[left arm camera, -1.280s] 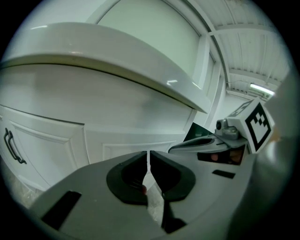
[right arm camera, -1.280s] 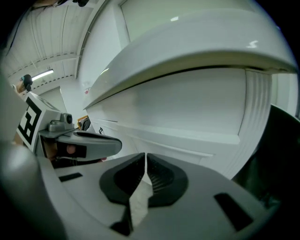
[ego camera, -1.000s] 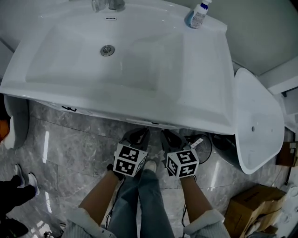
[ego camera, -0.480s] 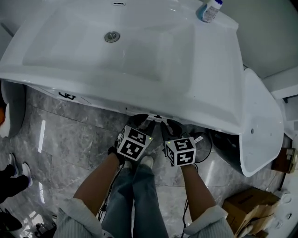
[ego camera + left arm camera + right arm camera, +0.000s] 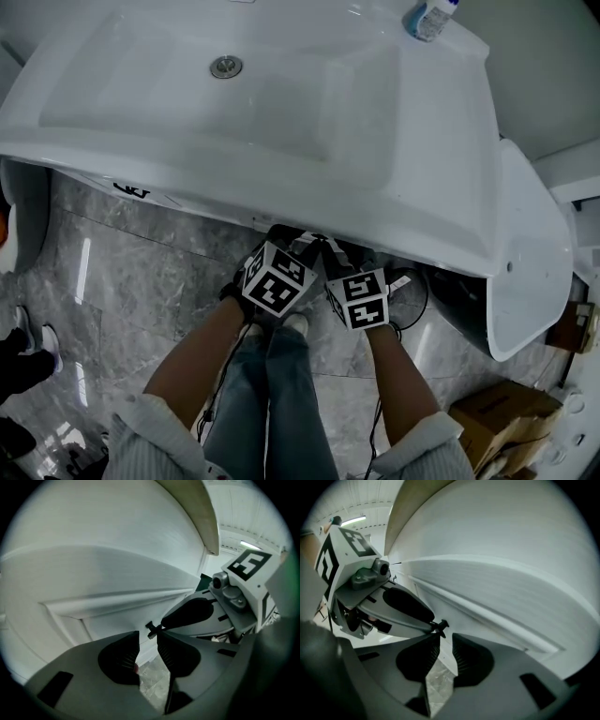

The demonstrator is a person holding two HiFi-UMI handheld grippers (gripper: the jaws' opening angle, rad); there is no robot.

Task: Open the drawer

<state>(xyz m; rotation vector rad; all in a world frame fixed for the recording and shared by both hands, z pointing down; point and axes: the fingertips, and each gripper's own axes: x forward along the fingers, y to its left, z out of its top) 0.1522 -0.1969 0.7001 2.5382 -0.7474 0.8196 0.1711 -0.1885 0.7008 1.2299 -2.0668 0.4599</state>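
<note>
Beneath the basin (image 5: 281,122) at mid-frame, left tool (image 5: 147,641) and right tool (image 5: 446,645) sit narrowly spread, empty; ungripped, a pull risks slipping off the drawer (image 5: 93,616).

The sink (image 5: 281,112) was plain glossy white, and so was the drawer front (image 5: 122,609) under it. The floor (image 5: 131,281) was grey marble with pale veins. The left gripper (image 5: 147,641) and right gripper (image 5: 446,644) were dark grey with black ribbed pads (image 5: 123,658), each bearing black-and-white square markers. The person's jeans (image 5: 272,403) were blue. Far right, the bottle (image 5: 429,19) was white and blue.
</note>
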